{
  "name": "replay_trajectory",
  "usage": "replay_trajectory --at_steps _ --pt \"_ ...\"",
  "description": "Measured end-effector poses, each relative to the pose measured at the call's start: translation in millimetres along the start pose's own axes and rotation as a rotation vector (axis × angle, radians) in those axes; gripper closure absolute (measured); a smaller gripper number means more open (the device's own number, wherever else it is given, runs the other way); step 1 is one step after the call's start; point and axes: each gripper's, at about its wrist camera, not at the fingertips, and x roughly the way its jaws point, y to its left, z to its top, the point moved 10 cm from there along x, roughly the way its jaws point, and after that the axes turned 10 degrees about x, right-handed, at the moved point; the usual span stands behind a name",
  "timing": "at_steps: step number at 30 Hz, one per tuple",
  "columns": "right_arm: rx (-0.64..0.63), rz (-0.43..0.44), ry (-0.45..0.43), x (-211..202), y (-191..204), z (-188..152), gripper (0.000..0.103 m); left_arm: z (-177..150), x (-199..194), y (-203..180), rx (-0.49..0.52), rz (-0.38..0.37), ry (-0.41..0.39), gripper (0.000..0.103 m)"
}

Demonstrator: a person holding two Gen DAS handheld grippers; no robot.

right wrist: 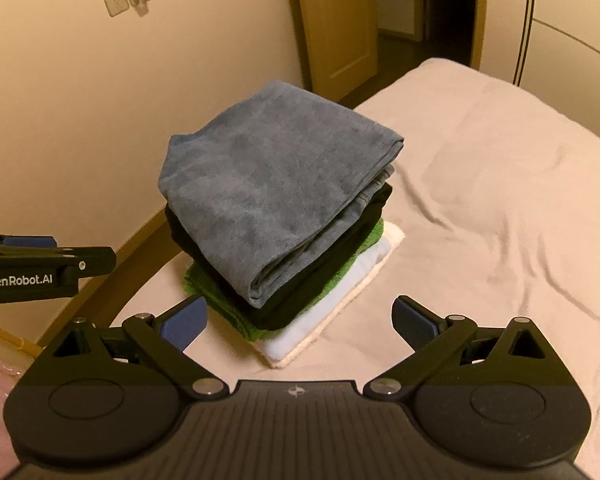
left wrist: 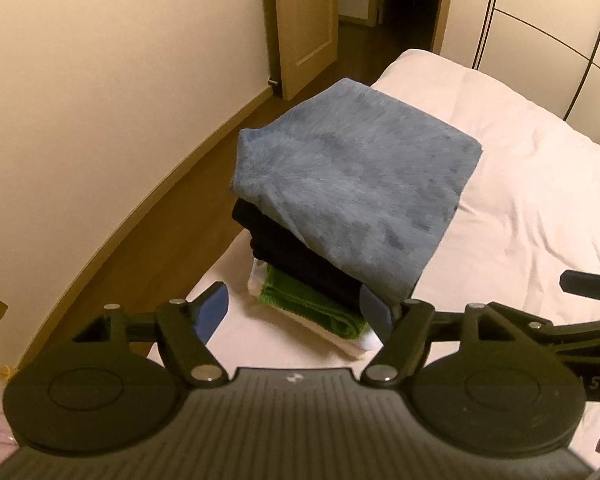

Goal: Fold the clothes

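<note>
A stack of folded clothes sits near the bed's left edge. A folded blue-grey garment [left wrist: 348, 184] [right wrist: 276, 184] lies on top, over a black one [left wrist: 296, 256] [right wrist: 320, 280], a green one [left wrist: 300, 300] [right wrist: 220, 304] and a white one [right wrist: 320, 328]. My left gripper [left wrist: 296, 314] is open and empty, just in front of the stack; it also shows at the left of the right wrist view [right wrist: 48, 264]. My right gripper [right wrist: 300, 324] is open and empty, its jaws standing either side of the stack's near corner.
The bed [left wrist: 520, 184] [right wrist: 500, 200] has a wrinkled pale sheet stretching to the right. A cream wall [left wrist: 120, 120] and wooden floor [left wrist: 140, 240] lie left of the bed. An open wooden door [left wrist: 304, 24] stands at the back.
</note>
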Motion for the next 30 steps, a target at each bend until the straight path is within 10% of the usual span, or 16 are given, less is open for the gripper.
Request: replay_trajectory --at_steps 30 --pt "-0.191 0.165 -0.069 -99.5 -92.5 -48.1 0.001 -93.7 -112.9 -116.6 -0.217 0.193 0.029 0.009"
